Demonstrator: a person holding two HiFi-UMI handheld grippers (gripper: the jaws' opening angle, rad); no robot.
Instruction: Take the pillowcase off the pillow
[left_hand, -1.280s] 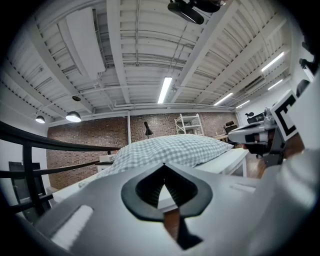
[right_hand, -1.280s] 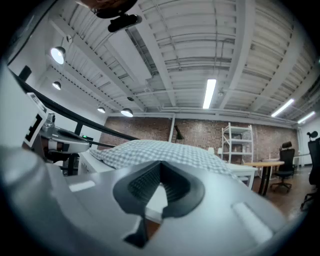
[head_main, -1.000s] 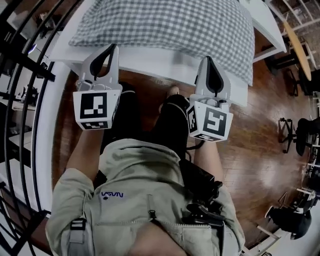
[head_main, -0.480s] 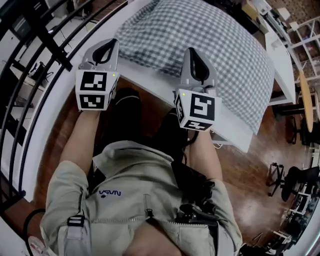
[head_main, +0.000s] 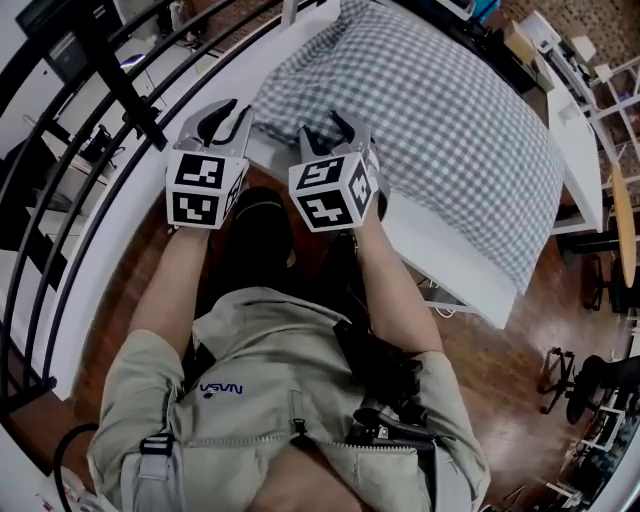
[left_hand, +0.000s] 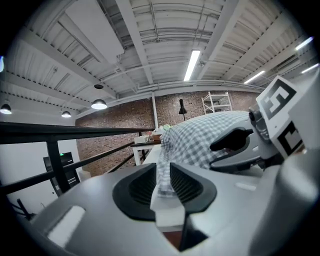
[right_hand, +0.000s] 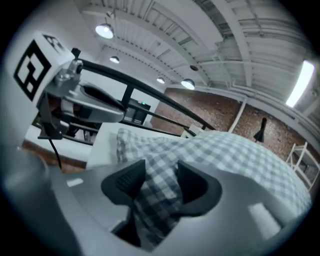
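Observation:
A pillow in a grey-and-white checked pillowcase (head_main: 440, 110) lies on a white table (head_main: 440, 262). Both grippers are at its near left corner. My left gripper (head_main: 228, 112) stands at the table's edge beside the corner. Its jaws are opening, a narrow gap apart, and a strip of the pillowcase's edge (left_hand: 164, 170) shows between them. My right gripper (head_main: 335, 128), rolled on its side, reaches onto the corner. Its jaws (right_hand: 160, 182) are opening wide, with a bunch of checked cloth (right_hand: 157, 200) filling the space between them.
Black railing bars (head_main: 110, 90) run close along the left of the table. Below the table are the person's legs and a wooden floor (head_main: 520, 330). Other desks and shelves (head_main: 590, 70) stand at the far right.
Both grippers moved up and left to the pillow's near left corner. The right one rolled onto its side. Both jaws, shut before, now stand apart around the pillowcase.

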